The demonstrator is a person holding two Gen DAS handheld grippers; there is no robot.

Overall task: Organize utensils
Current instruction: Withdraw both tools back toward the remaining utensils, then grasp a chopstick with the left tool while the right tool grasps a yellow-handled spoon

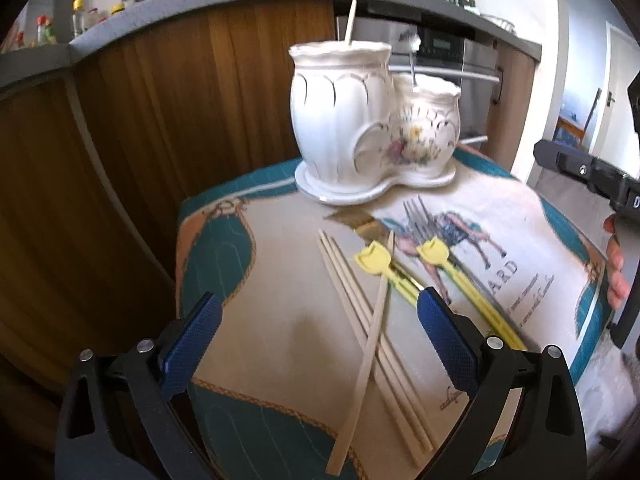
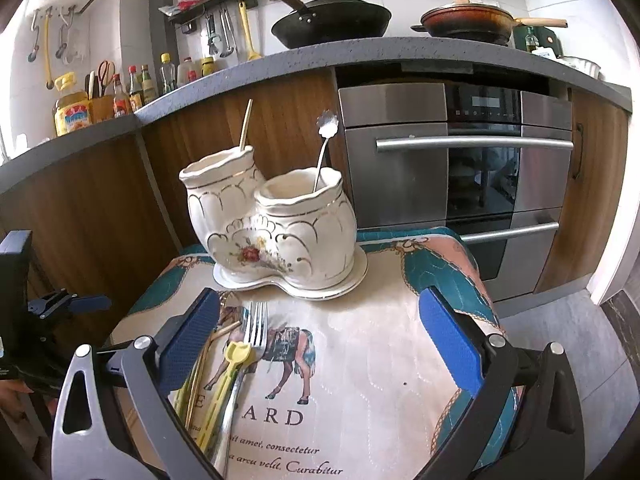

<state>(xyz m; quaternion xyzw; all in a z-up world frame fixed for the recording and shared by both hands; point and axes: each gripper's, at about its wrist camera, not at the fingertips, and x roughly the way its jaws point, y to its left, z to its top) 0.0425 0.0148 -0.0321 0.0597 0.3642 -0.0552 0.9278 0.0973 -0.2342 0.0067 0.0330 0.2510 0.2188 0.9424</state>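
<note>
A white ceramic double-pot utensil holder (image 1: 360, 120) (image 2: 276, 232) stands at the far side of a small cloth-covered table. One chopstick stands in its taller pot (image 2: 245, 124) and a flower-ended spoon (image 2: 325, 136) in the shorter pot. Several wooden chopsticks (image 1: 372, 328) lie loose on the cloth, with two yellow-handled utensils (image 1: 384, 272) (image 2: 228, 380) and a metal fork (image 1: 420, 220) (image 2: 254, 328) beside them. My left gripper (image 1: 318, 320) is open above the chopsticks. My right gripper (image 2: 320, 328) is open and empty, the fork near its left finger.
The printed tablecloth (image 2: 360, 380) drops off at the table edges. Wooden cabinets (image 1: 160, 120) and a steel oven (image 2: 460, 168) stand close behind. Pans sit on the counter (image 2: 332, 20). The other gripper shows at the right edge of the left wrist view (image 1: 592, 176).
</note>
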